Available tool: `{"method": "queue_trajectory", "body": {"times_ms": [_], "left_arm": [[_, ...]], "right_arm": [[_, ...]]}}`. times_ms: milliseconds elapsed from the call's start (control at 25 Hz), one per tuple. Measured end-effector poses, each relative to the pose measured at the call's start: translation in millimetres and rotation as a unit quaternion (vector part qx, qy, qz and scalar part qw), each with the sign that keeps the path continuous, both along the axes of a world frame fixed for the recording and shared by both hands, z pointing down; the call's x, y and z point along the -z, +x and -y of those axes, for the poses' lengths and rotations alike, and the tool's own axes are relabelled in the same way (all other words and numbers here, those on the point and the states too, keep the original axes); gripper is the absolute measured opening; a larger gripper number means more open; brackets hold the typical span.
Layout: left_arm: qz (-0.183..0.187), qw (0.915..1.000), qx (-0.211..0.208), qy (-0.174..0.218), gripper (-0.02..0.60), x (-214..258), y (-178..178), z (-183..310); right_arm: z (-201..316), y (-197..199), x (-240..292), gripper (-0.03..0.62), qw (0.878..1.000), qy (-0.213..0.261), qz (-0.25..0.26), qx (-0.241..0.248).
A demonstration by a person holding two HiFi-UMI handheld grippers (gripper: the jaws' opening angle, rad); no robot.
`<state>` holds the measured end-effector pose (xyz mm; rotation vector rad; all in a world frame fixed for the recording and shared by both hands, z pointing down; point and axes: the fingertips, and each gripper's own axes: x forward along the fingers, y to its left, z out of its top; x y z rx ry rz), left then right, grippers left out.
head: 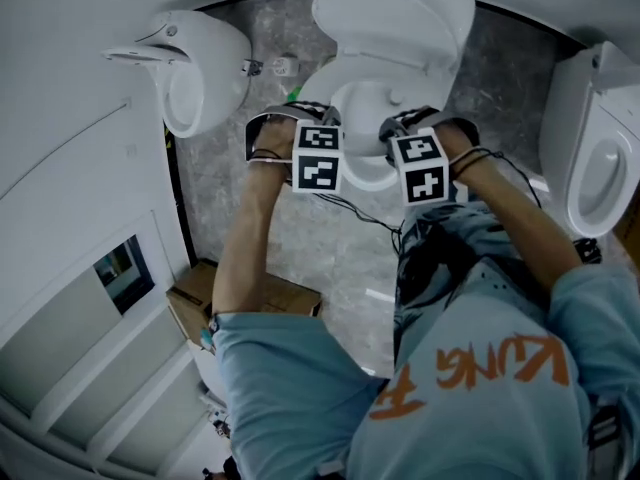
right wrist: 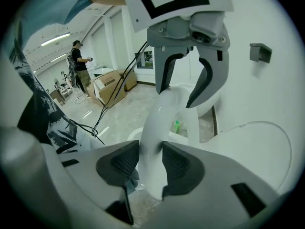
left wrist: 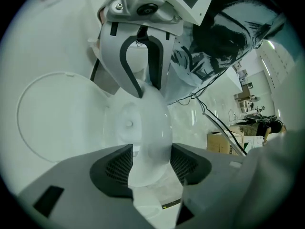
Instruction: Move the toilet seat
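The left gripper (left wrist: pixel 150 162) was clamped on the toilet seat (left wrist: pixel 145 128), its two dark ribbed pads (left wrist: pixel 114 168) pressed against either face of the white ring, which ran straight out from between the jaws. The right gripper (right wrist: pixel 150 165) was clamped on the same ring, with its pads (right wrist: pixel 178 163) tight on a narrower stretch of it. Each gripper view showed the other gripper straight ahead and above its own jaws, biting the ring farther along, so the seat hung between the two tools with one on each side. Just beyond the left gripper's jaws, off to their left, stood the broad white disc of the raised lid (left wrist: pixel 57 118). Through the opening of the ring ahead of the right gripper, a small green bottle (right wrist: pixel 177 126) showed on the floor. From above, the two marker cubes (head: pixel 318 158) sat side by side over the bowl (head: pixel 362 118), and cables (head: pixel 360 213) trailed back from them toward the person's blue shirt (head: pixel 470 368). Farther out, another white toilet (head: pixel 595 158) stood past the right gripper and a white fixture (head: pixel 200 68) past the left one, both on grey stone flooring (head: pixel 300 248). Cardboard boxes (head: pixel 200 293) lay well behind the left gripper, beside the person's arm. Another person (right wrist: pixel 78 63) stood far off across the room.
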<state>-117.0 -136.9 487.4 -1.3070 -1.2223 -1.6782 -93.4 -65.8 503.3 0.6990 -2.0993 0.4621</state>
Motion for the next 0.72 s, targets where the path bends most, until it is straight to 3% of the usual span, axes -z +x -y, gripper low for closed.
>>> {"method": "queue_trajectory", "body": {"times_ms": [240,520,720], "left_arm": [[-0.010,0.9999,-0.001,0.005,0.238,16,34,8],[-0.048,0.9983,-0.016,0.030,0.132,32,76,19],[-0.078,0.9950,-0.030,0.055,0.115,37,110,29]], "right_arm": [[6,31,14,0.141,0.999,0.025,0.004,-0.047],[19,76,23,0.132,0.994,0.052,-0.008,-0.098],[26,108,29,0.126,0.988,0.061,-0.013,-0.139]]}}
